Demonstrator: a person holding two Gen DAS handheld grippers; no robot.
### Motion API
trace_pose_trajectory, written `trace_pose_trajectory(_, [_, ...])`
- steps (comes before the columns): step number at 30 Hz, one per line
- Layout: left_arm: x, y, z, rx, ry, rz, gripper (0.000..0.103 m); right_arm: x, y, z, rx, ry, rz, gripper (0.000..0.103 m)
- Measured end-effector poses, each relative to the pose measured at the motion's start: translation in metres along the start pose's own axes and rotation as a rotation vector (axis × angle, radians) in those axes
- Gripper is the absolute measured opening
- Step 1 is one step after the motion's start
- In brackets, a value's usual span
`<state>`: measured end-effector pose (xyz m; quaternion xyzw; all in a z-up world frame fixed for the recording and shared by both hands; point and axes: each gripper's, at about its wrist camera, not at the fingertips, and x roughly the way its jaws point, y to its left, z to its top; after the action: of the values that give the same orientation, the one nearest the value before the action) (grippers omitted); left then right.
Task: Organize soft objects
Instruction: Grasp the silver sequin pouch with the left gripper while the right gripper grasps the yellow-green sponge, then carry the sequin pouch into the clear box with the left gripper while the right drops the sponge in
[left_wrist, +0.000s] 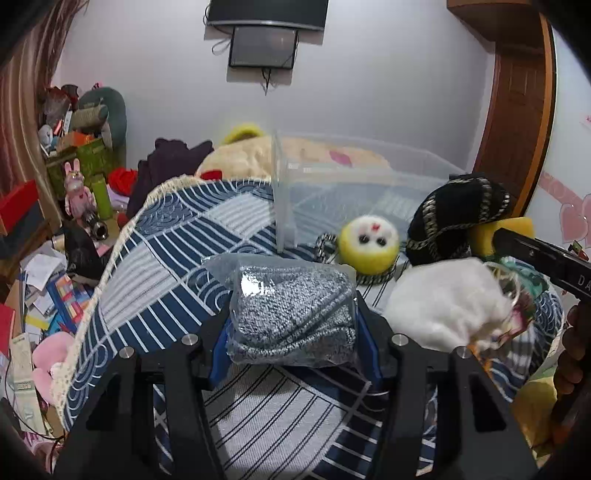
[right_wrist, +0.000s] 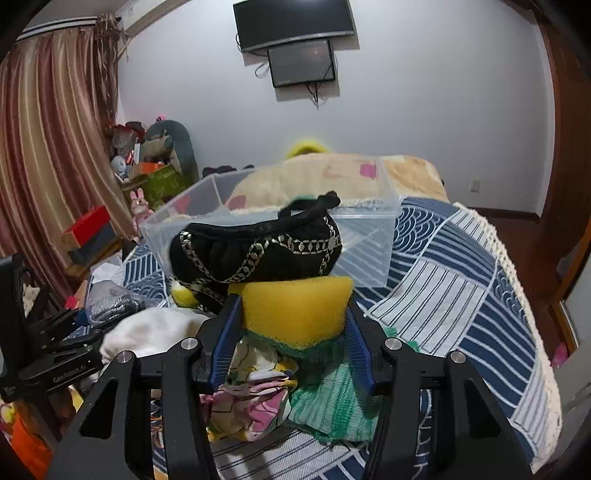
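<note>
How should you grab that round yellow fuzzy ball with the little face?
Probably from above, across the middle of the yellow fuzzy ball, fingers closing on its left and right sides. It sits face-up on the bed, round and soft, with the clear box close on its left and the black pouch on its right.

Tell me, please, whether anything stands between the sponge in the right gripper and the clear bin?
Yes: the black purse sits directly ahead of the yellow sponge, between it and the clear bin behind.

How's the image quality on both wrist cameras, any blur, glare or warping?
Left wrist view: glare on the bagged grey knit; white fluffy item smeared at its right edge. Right wrist view: sharp, yellow sponge crisp. Both: strong fisheye bending, dark vignetted corners.
</note>
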<state>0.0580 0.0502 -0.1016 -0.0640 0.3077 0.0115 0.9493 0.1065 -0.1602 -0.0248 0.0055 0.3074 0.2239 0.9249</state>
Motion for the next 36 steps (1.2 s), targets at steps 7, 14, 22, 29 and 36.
trace_pose_trajectory(7, [-0.025, -0.002, 0.014, -0.014, -0.072, -0.016, 0.056, -0.018, 0.005, 0.009, -0.016, -0.065, 0.009, 0.049])
trace_pose_trajectory(14, [-0.042, -0.012, 0.029, 0.003, -0.129, -0.04, 0.056, -0.029, 0.009, 0.019, -0.034, -0.112, 0.012, 0.049])
trace_pose_trajectory(22, [-0.053, -0.022, 0.06, 0.021, -0.198, -0.072, 0.056, -0.031, 0.005, 0.039, -0.035, -0.145, 0.003, 0.049])
trace_pose_trajectory(29, [-0.051, -0.029, 0.089, 0.052, -0.224, -0.088, 0.056, -0.025, 0.002, 0.062, -0.028, -0.168, -0.005, 0.049])
trace_pose_trajectory(36, [-0.03, -0.035, 0.112, 0.056, -0.176, -0.102, 0.056, -0.007, -0.003, 0.081, -0.028, -0.163, -0.015, 0.049])
